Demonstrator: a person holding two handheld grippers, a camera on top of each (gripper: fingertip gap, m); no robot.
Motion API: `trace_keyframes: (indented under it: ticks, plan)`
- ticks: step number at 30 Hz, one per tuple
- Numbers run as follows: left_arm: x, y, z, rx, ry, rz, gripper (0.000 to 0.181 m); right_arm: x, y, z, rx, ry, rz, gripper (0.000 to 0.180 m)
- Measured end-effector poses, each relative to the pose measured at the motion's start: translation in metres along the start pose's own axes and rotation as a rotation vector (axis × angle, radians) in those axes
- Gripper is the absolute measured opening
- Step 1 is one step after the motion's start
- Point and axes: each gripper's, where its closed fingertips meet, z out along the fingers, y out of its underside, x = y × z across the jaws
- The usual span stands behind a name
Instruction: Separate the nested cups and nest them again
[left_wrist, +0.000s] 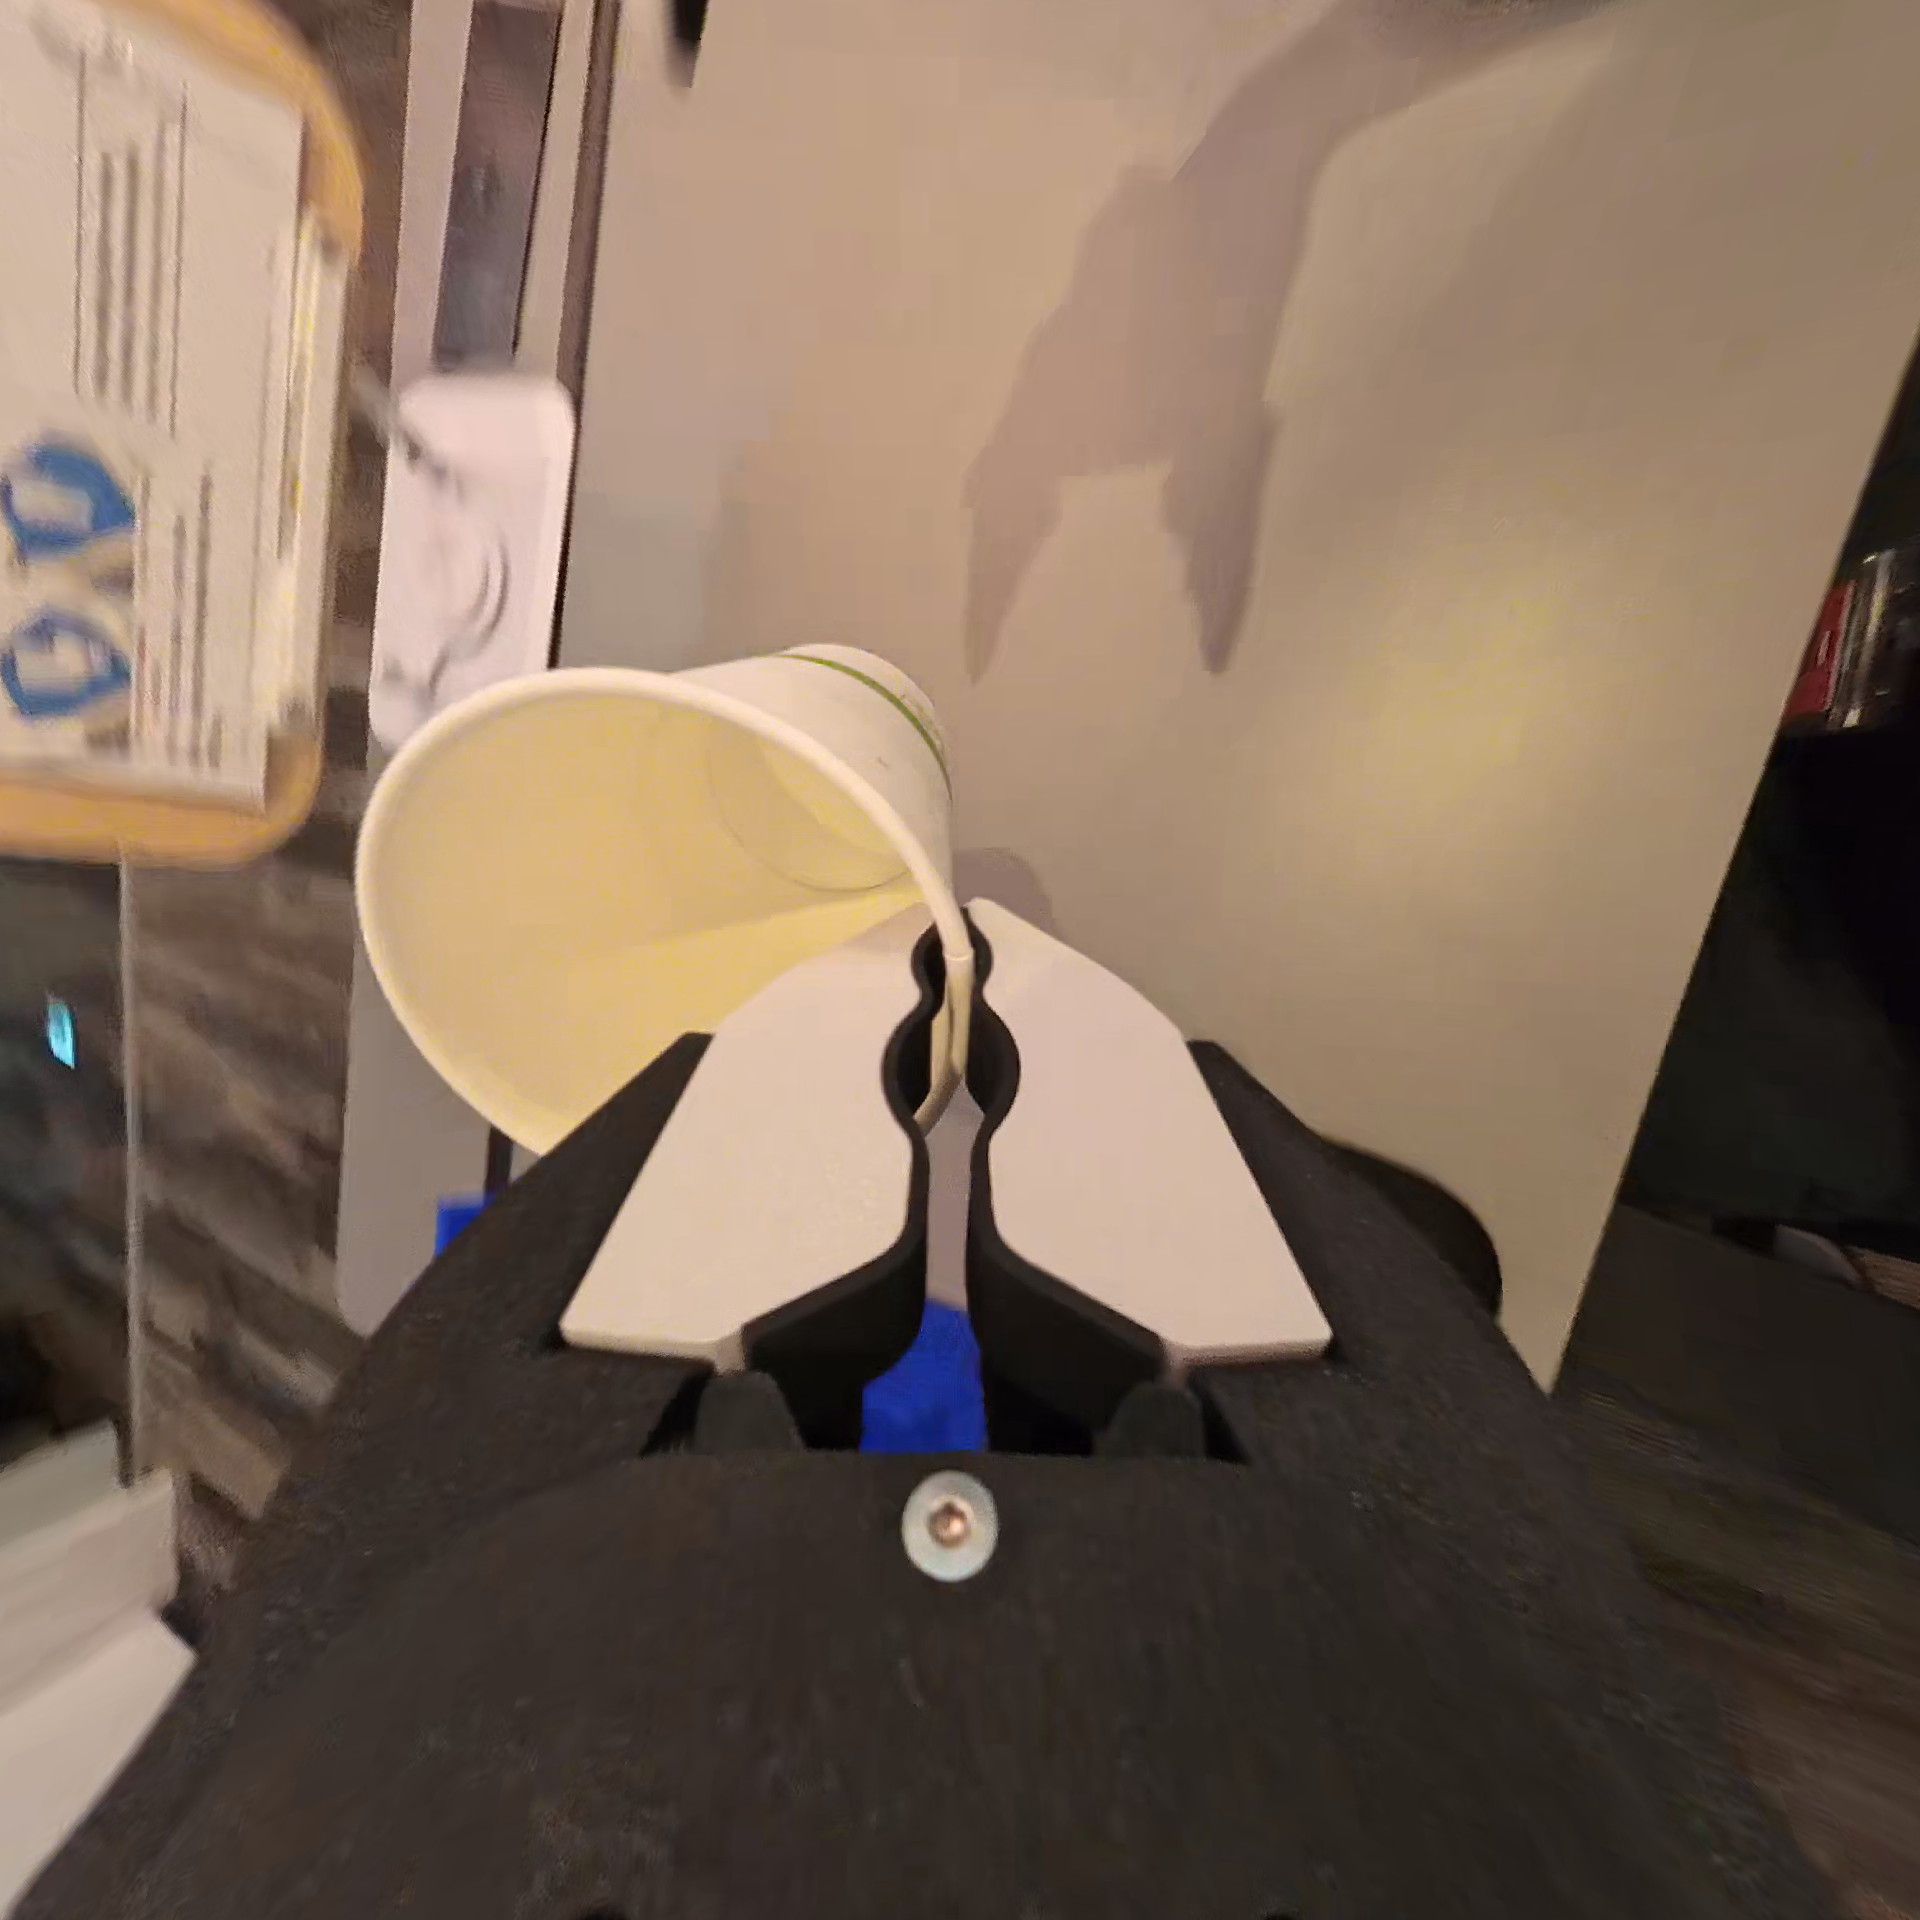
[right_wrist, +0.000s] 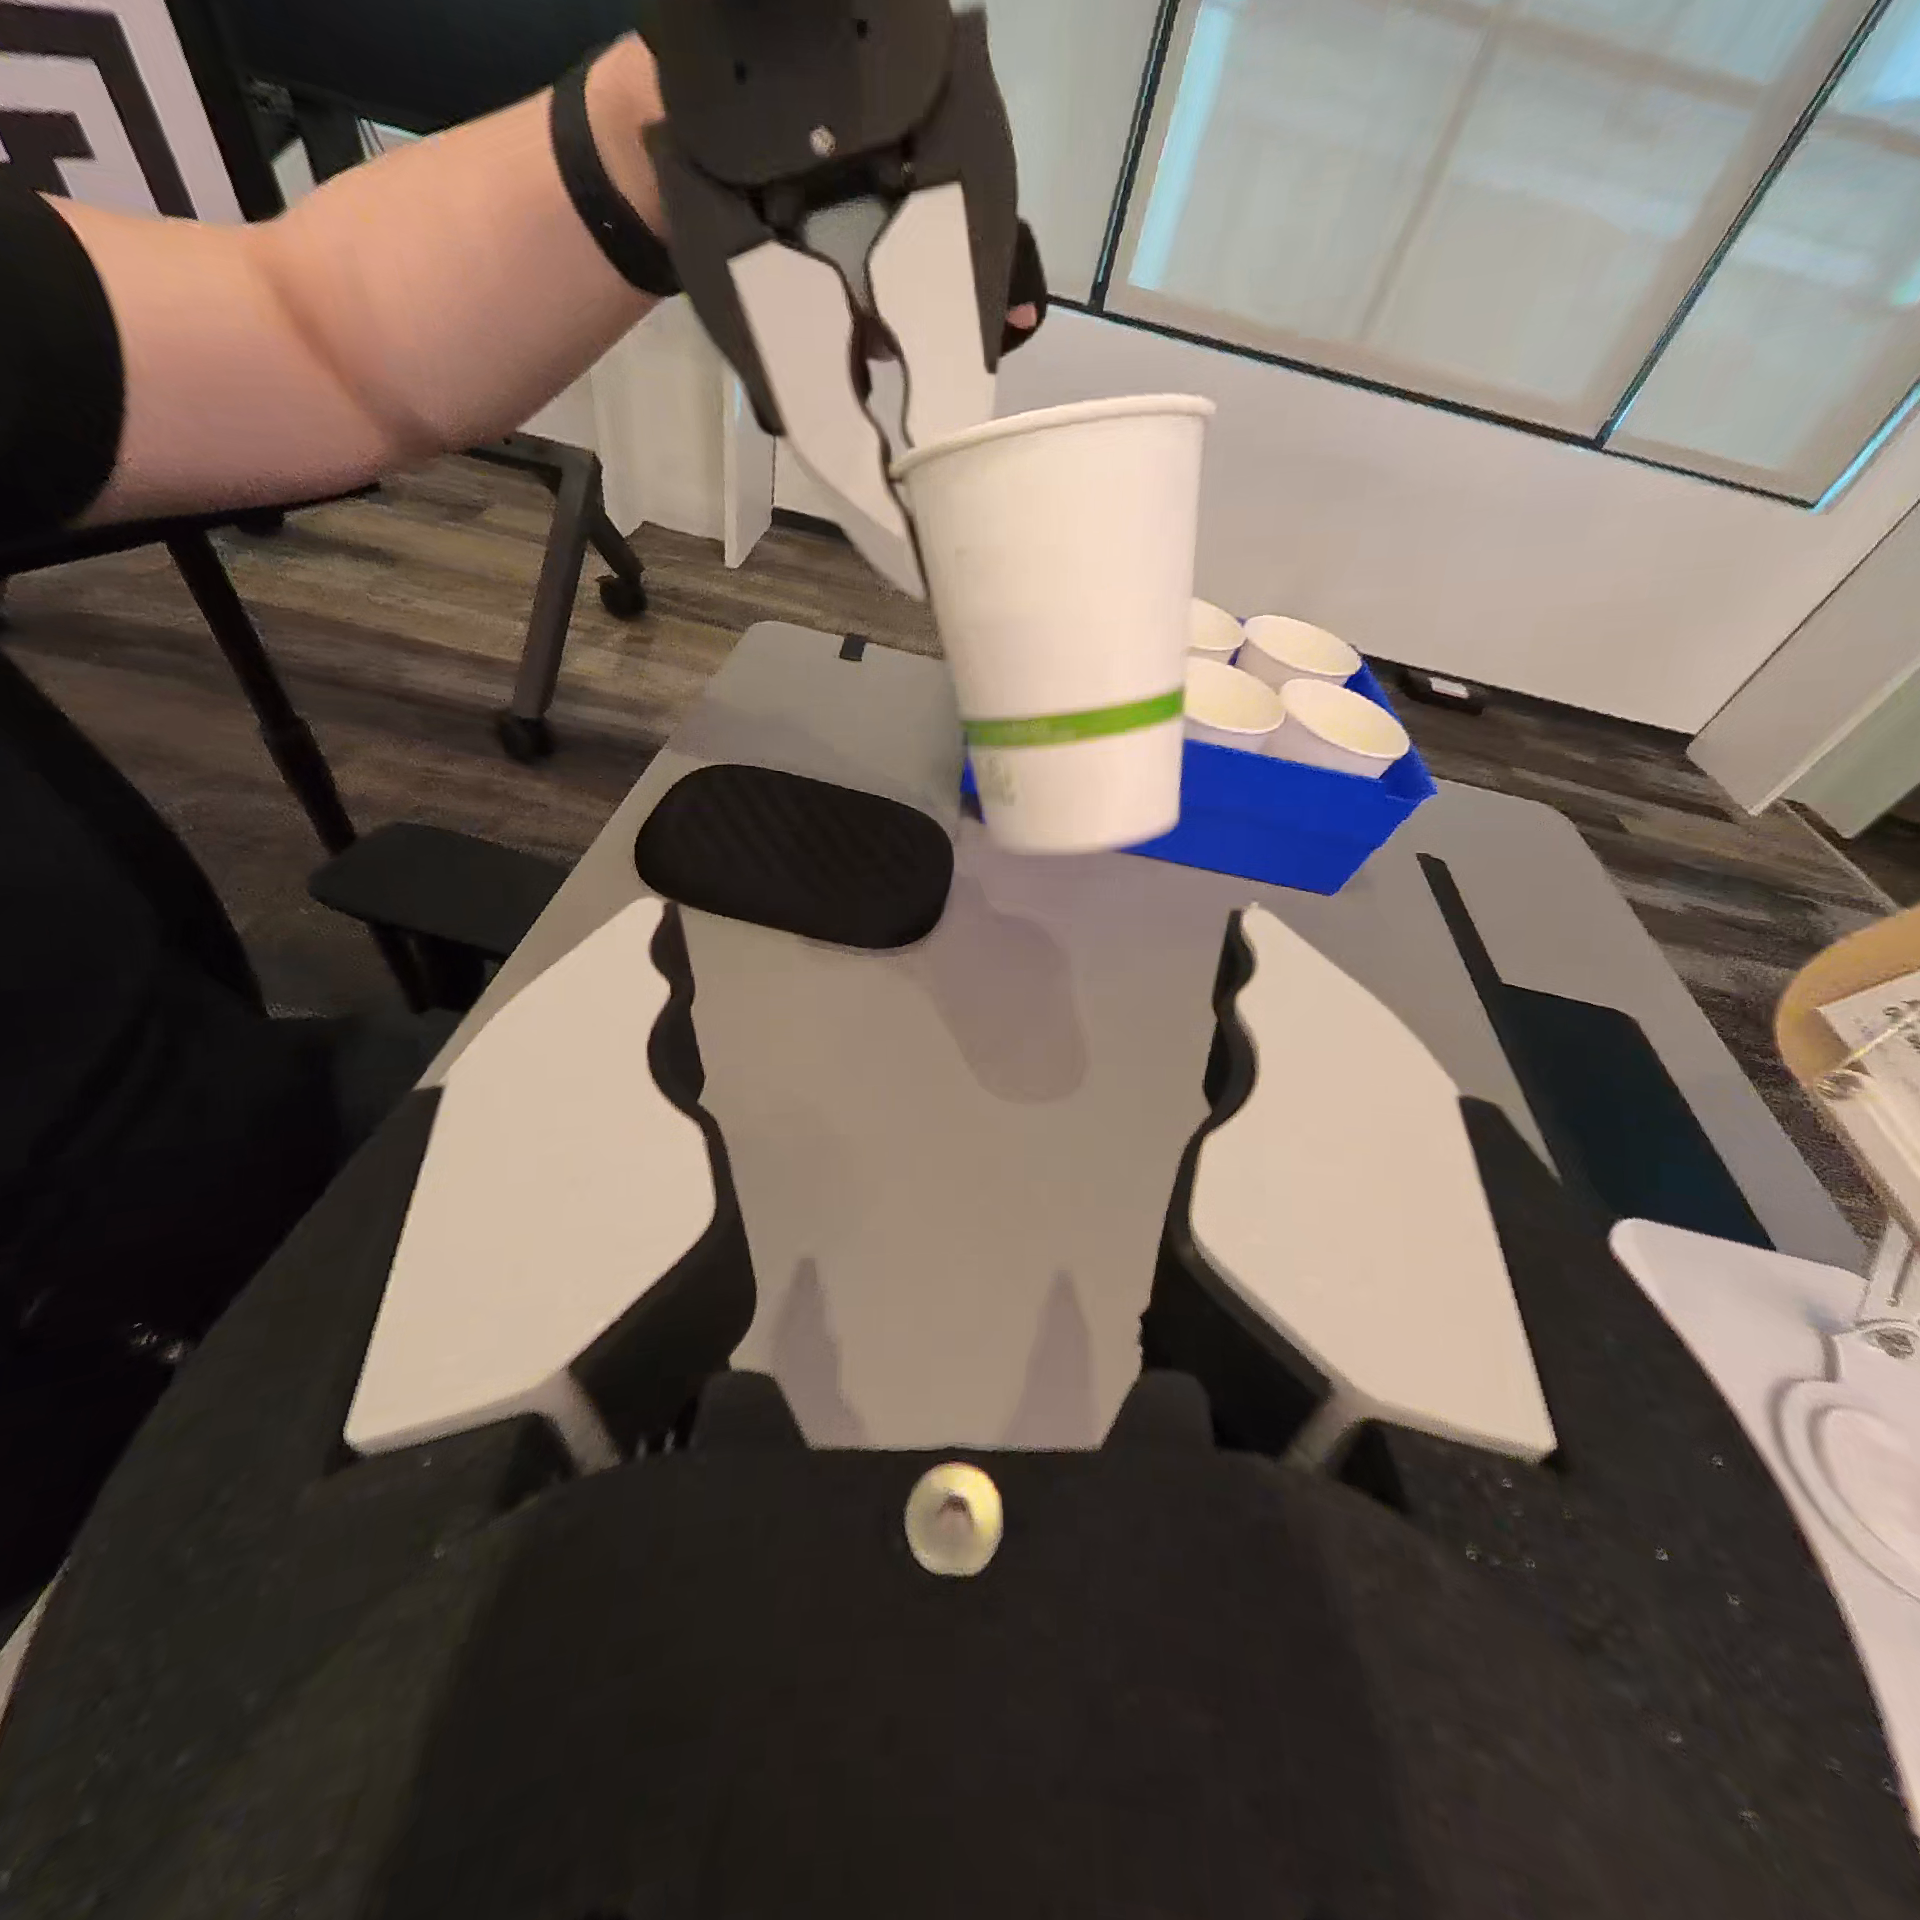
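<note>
We see the left tool (left_wrist: 954, 961) pinched tight on the rim of a white paper cup (right_wrist: 1065, 634) with a green band, holding it in the air above the far part of the grey tabletop (right_wrist: 914, 1091). Our right tool (right_wrist: 951, 997) hangs with its fingers wide apart and nothing between them, and bare tabletop lies below. A black pad (right_wrist: 795, 857) rests near the tabletop's left edge. Behind the lifted cup, a blue bin (right_wrist: 1288, 831) holds at least four more white cups (right_wrist: 1320, 717); the lifted cup hides part of it. The left wrist view is blurred at its left side.
</note>
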Motion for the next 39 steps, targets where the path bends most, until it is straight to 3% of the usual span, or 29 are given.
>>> trace_keyframes:
  ticks: [5, 12, 21, 35, 39]
  plan:
    - [0.036, -0.065, 0.035, 0.062, 0.096, 0.184, 0.000, -0.006, 0.001, 0.014, 0.025, -0.032, 0.035, 0.100]
    - [0.060, -0.096, 0.058, 0.063, 0.173, 0.292, 0.000, -0.016, 0.013, 0.015, -0.033, -0.104, 0.045, 0.100]
    - [0.076, -0.101, 0.060, 0.061, 0.223, 0.343, 0.000, -0.040, 0.023, 0.022, -0.069, -0.274, 0.096, 0.092]
    - [0.085, -0.094, 0.064, 0.013, 0.222, 0.367, 0.003, -0.050, 0.035, 0.026, -0.146, -0.324, 0.098, 0.088]
    - [0.075, -0.101, 0.061, 0.057, 0.156, 0.327, 0.020, -0.043, 0.032, 0.024, -0.115, -0.299, 0.090, 0.086]
